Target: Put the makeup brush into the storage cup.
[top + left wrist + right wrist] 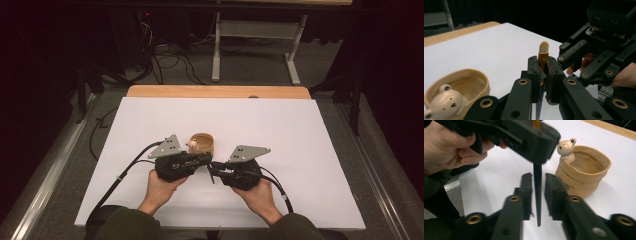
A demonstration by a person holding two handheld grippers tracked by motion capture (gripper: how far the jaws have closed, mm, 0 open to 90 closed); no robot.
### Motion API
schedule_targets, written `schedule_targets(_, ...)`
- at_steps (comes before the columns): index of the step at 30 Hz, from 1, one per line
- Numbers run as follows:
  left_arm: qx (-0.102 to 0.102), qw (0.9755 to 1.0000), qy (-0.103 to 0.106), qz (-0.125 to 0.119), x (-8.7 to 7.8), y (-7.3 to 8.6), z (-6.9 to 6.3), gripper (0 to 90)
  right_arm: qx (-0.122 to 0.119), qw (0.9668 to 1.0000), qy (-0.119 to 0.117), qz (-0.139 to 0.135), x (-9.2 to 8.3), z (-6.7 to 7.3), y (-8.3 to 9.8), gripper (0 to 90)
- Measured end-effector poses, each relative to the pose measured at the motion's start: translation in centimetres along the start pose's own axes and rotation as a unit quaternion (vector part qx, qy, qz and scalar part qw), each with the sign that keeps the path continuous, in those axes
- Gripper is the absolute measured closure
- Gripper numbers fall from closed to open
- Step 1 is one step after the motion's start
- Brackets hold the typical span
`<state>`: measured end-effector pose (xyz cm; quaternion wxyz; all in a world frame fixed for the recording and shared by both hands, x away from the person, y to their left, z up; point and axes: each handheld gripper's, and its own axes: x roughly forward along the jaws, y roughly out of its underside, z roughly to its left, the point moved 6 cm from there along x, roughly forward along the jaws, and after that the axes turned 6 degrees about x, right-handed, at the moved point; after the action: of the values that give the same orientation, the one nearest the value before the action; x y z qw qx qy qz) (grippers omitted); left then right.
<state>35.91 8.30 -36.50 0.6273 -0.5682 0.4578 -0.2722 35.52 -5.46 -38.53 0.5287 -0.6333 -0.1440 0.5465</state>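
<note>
My left gripper (543,65) is shut on a small brush (543,55) with an orange ferrule and a pale bristle tip that points up past its jaws. The brush's dark handle (537,195) hangs down between the jaws of my right gripper (539,178). Those jaws stand a little apart, with a gap on each side of the handle. In the high view the left gripper (202,161) and right gripper (214,172) meet tip to tip near the table's front middle. A tan cup (202,143) with a bear figure (566,147) on its rim stands just behind them.
A white sheet (300,150) covers the table, and a wooden edge (215,91) shows at the back. Cables (170,62) and a metal table frame (255,45) lie on the floor beyond it. The person's hands hold both grippers.
</note>
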Motion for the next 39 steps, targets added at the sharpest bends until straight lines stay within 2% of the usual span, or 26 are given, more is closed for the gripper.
schedule_targets(2, 0.003, 1.0000, -0.005, -0.004, -0.4, -0.3, 0.0, 83.6, 0.000, 1.0000, -0.006, -0.002, 0.0, 0.0, 0.1, 69.1)
schedule_targets(8, 0.010, 0.9998, -0.015, -0.008, -1.1, -0.7, 0.3, 83.6, -0.001, 0.9998, 0.008, -0.018, -1.0, -0.5, 0.1, 54.5)
schedule_targets(12, 0.011, 0.9997, -0.019, -0.010, -1.2, -0.8, 0.4, 83.6, 0.006, 0.9992, 0.013, -0.037, -2.8, -1.5, 0.1, 49.7)
schedule_targets(17, 0.010, 0.9997, -0.023, -0.008, -1.4, -0.8, 0.5, 83.5, 0.021, 0.9977, 0.033, -0.056, -5.6, -3.3, 0.8, 45.6)
schedule_targets(19, 0.009, 0.9997, -0.024, -0.007, -1.4, -0.8, 0.6, 83.5, 0.018, 0.9962, 0.048, -0.070, -6.7, -4.0, 1.2, 45.0)
schedule_targets(23, 0.008, 0.9996, -0.026, -0.005, -1.5, -0.8, 0.7, 83.5, 0.026, 0.9939, 0.063, -0.087, -8.6, -5.1, 2.2, 41.3)
schedule_targets(28, 0.007, 0.9995, -0.031, -0.006, -1.7, -0.8, 0.9, 83.5, 0.028, 0.9908, 0.089, -0.098, -10.7, -6.3, 3.9, 38.1)
schedule_targets(35, 0.006, 0.9992, -0.039, -0.007, -2.0, -0.7, 1.3, 83.5, 0.042, 0.9838, 0.133, -0.113, -12.8, -7.7, 6.4, 33.9)
schedule_targets(39, 0.006, 0.9989, -0.046, -0.008, -2.3, -0.8, 1.6, 83.5, 0.050, 0.9811, 0.148, -0.115, -13.5, -8.2, 7.6, 32.7)
